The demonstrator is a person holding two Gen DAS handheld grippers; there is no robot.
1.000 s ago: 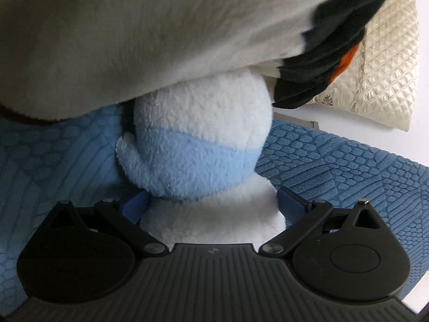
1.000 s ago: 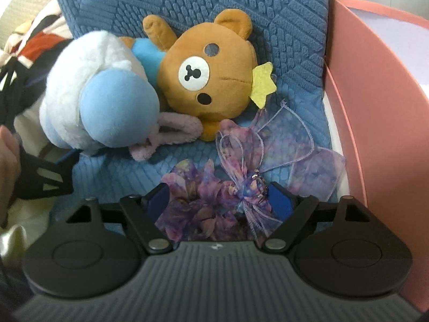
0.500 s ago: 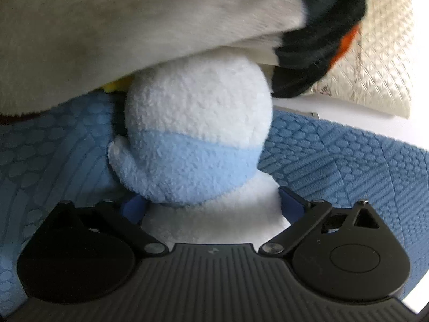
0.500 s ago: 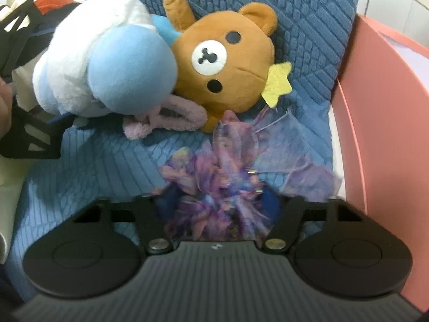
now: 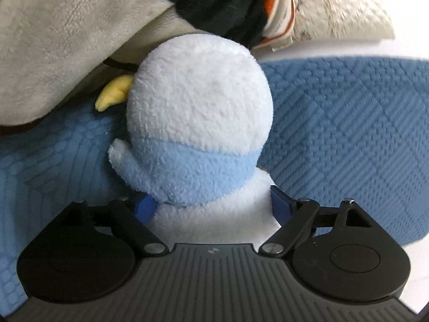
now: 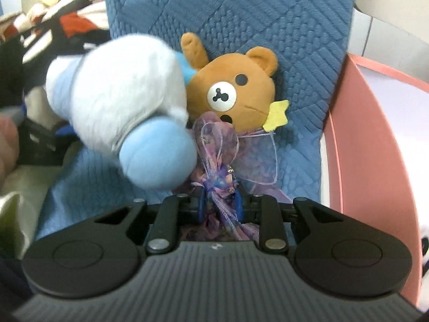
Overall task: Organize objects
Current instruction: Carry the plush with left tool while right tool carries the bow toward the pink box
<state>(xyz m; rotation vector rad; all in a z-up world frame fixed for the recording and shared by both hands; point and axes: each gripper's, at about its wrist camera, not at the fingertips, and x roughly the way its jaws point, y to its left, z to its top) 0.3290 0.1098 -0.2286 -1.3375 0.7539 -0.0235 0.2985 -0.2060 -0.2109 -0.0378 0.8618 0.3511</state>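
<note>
A white and light-blue plush (image 5: 198, 112) fills the left wrist view, seen from behind. My left gripper (image 5: 211, 205) has its blue pads pressed into the plush's white body, and its jaws are still closing. In the right wrist view the same plush (image 6: 118, 94) hangs blurred above the blue cover. My right gripper (image 6: 219, 204) is closing its jaws, pinched on a bundle of purple sheer fabric (image 6: 217, 145) with ribbon loops. A brown bear plush (image 6: 236, 91) with a yellow star lies just behind that bundle.
A blue quilted cover (image 6: 241, 13) lies under everything. A pink box wall (image 6: 375, 161) stands close on the right. A cream blanket with black and orange patches (image 5: 67, 40) hangs over the plush at the upper left. A person's hand (image 6: 8, 139) shows at the left edge.
My right jaws went from wide apart to pinched on the purple fabric and raised it. My left gripper squeezed, lifted and rolled the white and blue plush off the cover.
</note>
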